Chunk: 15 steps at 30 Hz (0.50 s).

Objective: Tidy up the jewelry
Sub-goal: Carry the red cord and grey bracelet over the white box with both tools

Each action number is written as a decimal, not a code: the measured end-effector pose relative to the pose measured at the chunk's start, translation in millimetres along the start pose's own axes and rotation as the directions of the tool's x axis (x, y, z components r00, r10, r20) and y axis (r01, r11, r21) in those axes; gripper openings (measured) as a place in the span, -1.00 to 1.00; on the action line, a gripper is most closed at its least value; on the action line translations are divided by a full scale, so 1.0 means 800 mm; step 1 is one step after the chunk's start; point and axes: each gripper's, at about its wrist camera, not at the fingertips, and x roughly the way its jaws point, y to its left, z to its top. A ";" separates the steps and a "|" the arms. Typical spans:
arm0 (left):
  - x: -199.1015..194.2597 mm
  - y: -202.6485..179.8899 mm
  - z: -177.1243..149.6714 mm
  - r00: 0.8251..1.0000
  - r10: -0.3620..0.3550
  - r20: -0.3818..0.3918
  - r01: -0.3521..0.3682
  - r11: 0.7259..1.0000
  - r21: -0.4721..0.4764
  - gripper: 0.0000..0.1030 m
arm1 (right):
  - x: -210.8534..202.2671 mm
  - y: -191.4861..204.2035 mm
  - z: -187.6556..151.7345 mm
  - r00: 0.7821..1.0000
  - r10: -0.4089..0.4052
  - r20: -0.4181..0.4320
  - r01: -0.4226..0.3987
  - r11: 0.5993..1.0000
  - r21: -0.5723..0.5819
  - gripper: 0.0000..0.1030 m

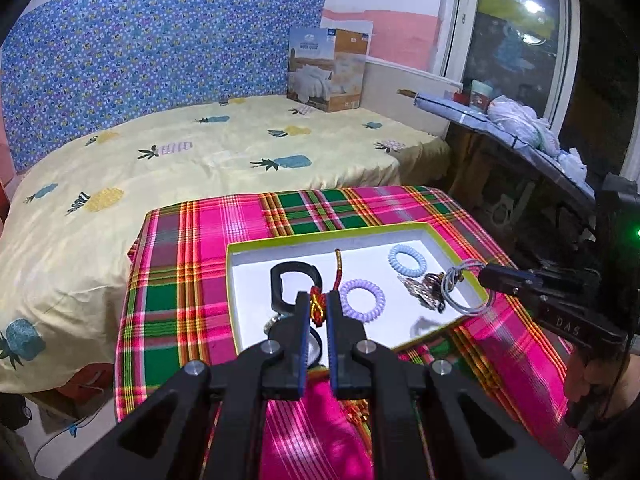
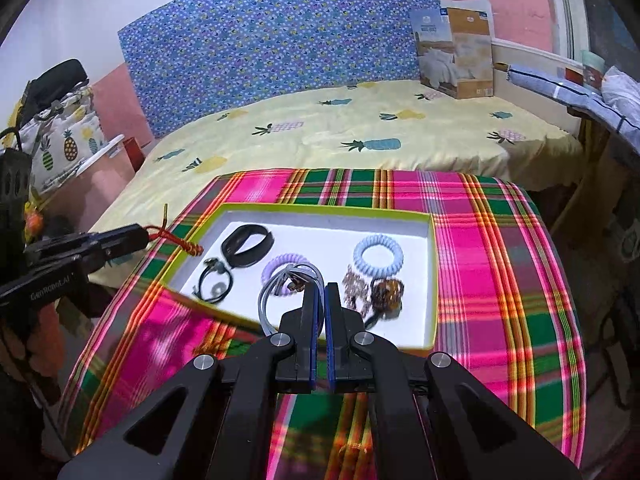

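Note:
A white tray with a green rim (image 1: 312,240) (image 2: 320,210) lies on a plaid cloth. My left gripper (image 1: 318,300) is shut on a red and gold knotted cord (image 1: 318,310), which hangs over the tray's left edge in the right wrist view (image 2: 176,240). My right gripper (image 2: 322,292) is shut on a grey hair tie (image 2: 280,292), held above the tray's front right part (image 1: 468,280). In the tray lie a black band (image 2: 246,246), a purple coil tie (image 1: 362,294), a pale blue coil tie (image 2: 378,256), a black ring tie (image 2: 214,278) and brown clips (image 2: 384,294).
The plaid cloth (image 2: 500,280) covers a small table in front of a bed with a yellow pineapple sheet (image 1: 200,160). A cardboard box (image 1: 328,68) stands at the bed's far corner. A cluttered shelf (image 1: 520,128) runs along the right by the window.

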 end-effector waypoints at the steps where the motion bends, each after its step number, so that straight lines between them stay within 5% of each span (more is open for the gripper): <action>1: 0.005 0.001 0.003 1.000 0.001 -0.003 -0.001 1.000 0.000 -0.85 | 0.006 -0.003 0.003 1.000 -0.002 -0.004 0.002 1.000 0.001 -0.95; 15: 0.081 0.010 0.038 0.999 0.008 -0.050 -0.008 1.000 -0.004 -0.85 | 0.078 -0.063 0.029 0.996 -0.037 -0.083 0.043 0.996 0.076 -0.95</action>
